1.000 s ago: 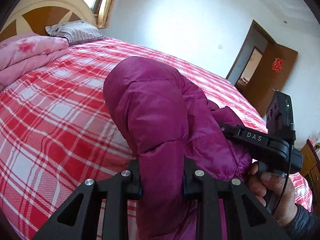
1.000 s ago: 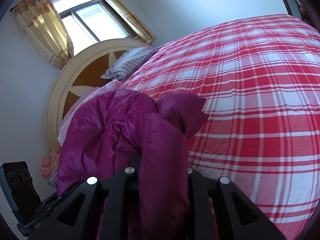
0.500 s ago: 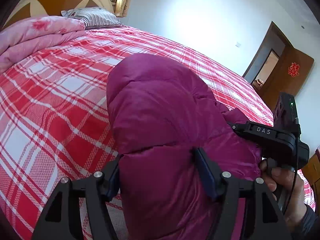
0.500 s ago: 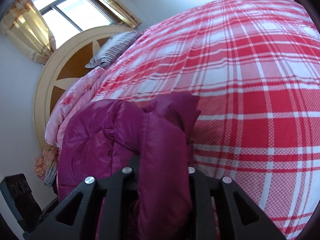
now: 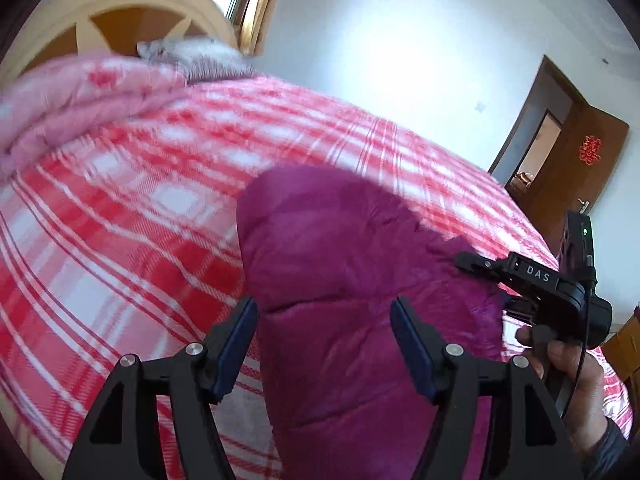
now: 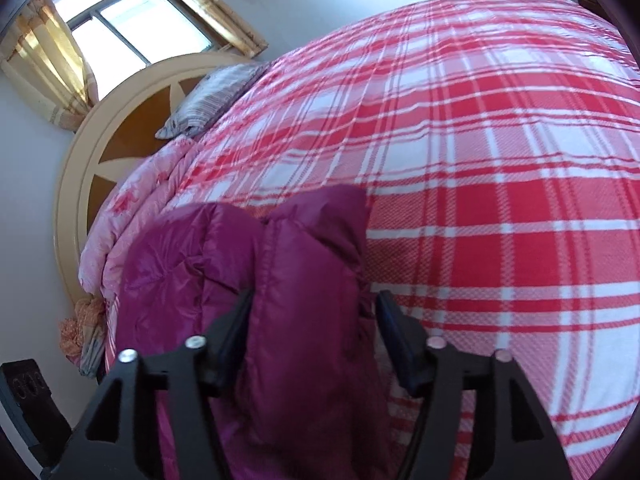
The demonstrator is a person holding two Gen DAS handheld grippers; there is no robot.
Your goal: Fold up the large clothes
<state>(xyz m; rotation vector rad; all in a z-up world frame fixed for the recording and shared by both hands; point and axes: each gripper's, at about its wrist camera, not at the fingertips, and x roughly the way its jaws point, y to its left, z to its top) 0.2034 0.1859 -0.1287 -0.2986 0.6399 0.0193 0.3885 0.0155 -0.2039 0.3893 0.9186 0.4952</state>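
1. My left hand-held gripper (image 5: 324, 344): jaws spread wide, a thick fold of the purple down jacket (image 5: 340, 280) bulging between the pads, no squeeze visible. Cloth touches the left pad; a small gap shows at the right one.
2. My right hand-held gripper (image 6: 312, 328): also spread wide, a padded ridge of the jacket standing between the pads, apparently loose.
3. From the left camera, the right unit and my right hand (image 5: 568, 372) sit at 3 o'clock, against the jacket's far edge.
4. The jacket lies bunched on the red plaid bed (image 6: 500, 180), at 6 to 8 o'clock in the right view. Pink quilt (image 6: 136, 216) and striped pillow (image 6: 208, 100) at 10 o'clock, by the headboard.
5. Progress, my judgement: jacket just laid down, not spread flat. No neat fold visible; flattening, sleeves and body folds all remain.
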